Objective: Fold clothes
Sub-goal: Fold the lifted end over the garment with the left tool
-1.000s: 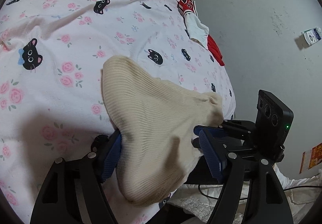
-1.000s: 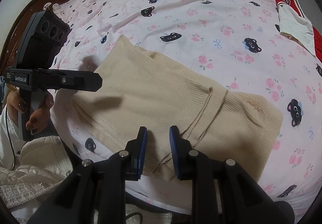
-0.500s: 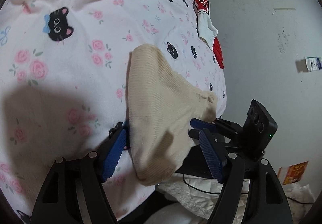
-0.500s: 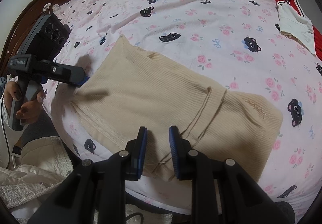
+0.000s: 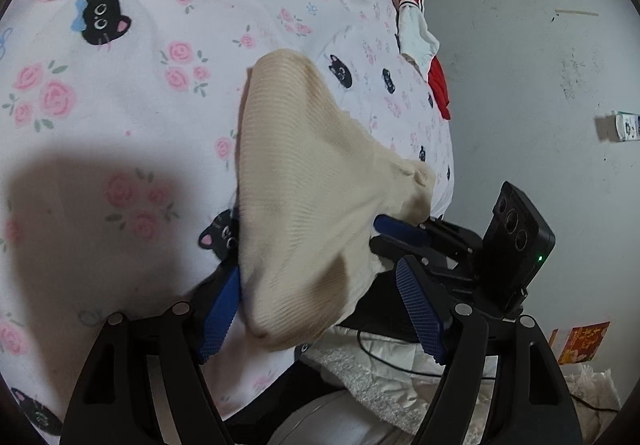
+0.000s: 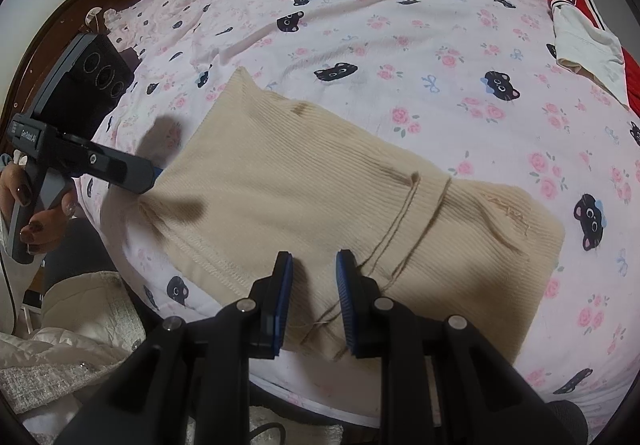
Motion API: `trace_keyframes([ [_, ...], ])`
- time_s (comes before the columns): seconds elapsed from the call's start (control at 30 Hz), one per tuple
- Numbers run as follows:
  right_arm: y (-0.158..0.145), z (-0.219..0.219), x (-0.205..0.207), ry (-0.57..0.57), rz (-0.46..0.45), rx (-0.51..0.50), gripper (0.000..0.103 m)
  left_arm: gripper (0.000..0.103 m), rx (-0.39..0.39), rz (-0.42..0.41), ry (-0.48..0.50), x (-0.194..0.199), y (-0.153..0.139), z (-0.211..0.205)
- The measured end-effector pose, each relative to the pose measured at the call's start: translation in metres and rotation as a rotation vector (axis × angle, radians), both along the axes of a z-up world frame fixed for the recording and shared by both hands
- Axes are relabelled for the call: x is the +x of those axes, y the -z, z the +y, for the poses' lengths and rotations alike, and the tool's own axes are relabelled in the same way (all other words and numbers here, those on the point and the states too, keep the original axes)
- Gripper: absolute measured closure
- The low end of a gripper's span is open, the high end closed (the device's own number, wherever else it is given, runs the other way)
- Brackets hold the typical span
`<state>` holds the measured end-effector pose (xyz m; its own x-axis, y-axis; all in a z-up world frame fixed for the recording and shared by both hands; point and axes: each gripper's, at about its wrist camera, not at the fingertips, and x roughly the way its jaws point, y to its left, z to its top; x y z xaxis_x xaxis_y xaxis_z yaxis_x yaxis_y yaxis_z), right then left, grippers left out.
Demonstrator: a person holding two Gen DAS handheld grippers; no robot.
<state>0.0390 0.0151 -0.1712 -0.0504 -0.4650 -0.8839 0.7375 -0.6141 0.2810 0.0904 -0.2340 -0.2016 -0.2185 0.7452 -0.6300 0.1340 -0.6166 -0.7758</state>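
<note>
A beige ribbed knit garment [image 6: 340, 185] lies partly folded on the bed near its front edge. My left gripper [image 5: 320, 285] is open, and the garment's [image 5: 304, 185] near corner lies between its wide-spread fingers. In the right wrist view the left gripper [image 6: 154, 175] touches the garment's left edge. My right gripper [image 6: 312, 269] sits over the garment's front hem with its fingers a narrow gap apart; cloth shows between them, but I cannot tell if they pinch it. It also shows in the left wrist view [image 5: 400, 235] at the garment's far corner.
The bed has a pink sheet [image 6: 400, 25] printed with black cats and roses. A red and white garment [image 6: 580, 41] lies at the bed's far right edge. A white quilted jacket [image 6: 80, 317] is below the bed's front edge. A grey wall [image 5: 520, 85] is at right.
My left gripper has moved in low over the bed to the garment's left corner, and that corner now sits between its open fingers. The right gripper has stayed put.
</note>
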Motion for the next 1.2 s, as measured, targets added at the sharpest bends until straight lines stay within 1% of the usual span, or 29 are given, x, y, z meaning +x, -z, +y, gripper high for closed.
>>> trace_keyframes([
  [0.1, 0.0, -0.001, 0.0, 0.0, 0.001, 0.002, 0.079, 0.032, 0.004, 0.029, -0.009, -0.005, -0.001, 0.004],
  [0.17, 0.0, -0.001, 0.001, 0.001, 0.0, 0.002, 0.079, 0.033, -0.009, 0.051, -0.012, -0.008, -0.002, 0.007],
  [0.2, 0.0, -0.001, 0.001, 0.002, 0.0, 0.002, 0.079, 0.042, -0.024, 0.062, -0.011, -0.01, -0.003, 0.009],
  [0.23, 0.0, -0.001, 0.001, 0.002, -0.001, 0.002, 0.079, 0.066, -0.055, 0.068, -0.003, -0.011, -0.003, 0.011],
  [0.27, 0.0, -0.001, 0.001, 0.003, -0.001, 0.002, 0.079, 0.077, -0.089, 0.065, 0.006, -0.013, -0.001, 0.012],
  [0.3, 0.0, -0.001, 0.001, 0.004, 0.0, 0.002, 0.079, 0.09, -0.105, 0.05, 0.004, -0.013, 0.002, 0.011],
  [0.43, 0.0, -0.001, 0.001, 0.003, -0.001, 0.001, 0.079, 0.09, -0.082, 0.035, -0.03, -0.01, 0.01, 0.002],
  [0.8, -0.005, 0.001, 0.003, 0.002, 0.01, -0.003, 0.079, 0.093, -0.137, 0.062, -0.064, 0.003, 0.003, -0.008],
  [1.0, -0.014, 0.012, -0.003, 0.04, 0.026, -0.01, 0.079, 0.094, -0.155, 0.077, -0.078, 0.011, -0.002, -0.019],
  [1.07, -0.019, 0.02, -0.006, 0.068, 0.041, -0.015, 0.07, 0.094, -0.157, 0.077, -0.083, 0.011, -0.003, -0.021],
  [1.1, -0.023, 0.026, -0.009, 0.096, 0.057, -0.021, 0.06, 0.094, -0.157, 0.076, -0.083, 0.011, -0.003, -0.021],
  [1.13, -0.026, 0.032, -0.012, 0.124, 0.072, -0.027, 0.054, 0.094, -0.157, 0.075, -0.084, 0.011, -0.003, -0.022],
  [1.17, -0.029, 0.038, -0.015, 0.151, 0.085, -0.033, 0.046, 0.094, -0.157, 0.075, -0.085, 0.011, -0.002, -0.022],
  [1.2, -0.03, 0.043, -0.019, 0.176, 0.085, -0.038, 0.04, 0.095, -0.158, 0.076, -0.084, 0.011, -0.002, -0.021],
])
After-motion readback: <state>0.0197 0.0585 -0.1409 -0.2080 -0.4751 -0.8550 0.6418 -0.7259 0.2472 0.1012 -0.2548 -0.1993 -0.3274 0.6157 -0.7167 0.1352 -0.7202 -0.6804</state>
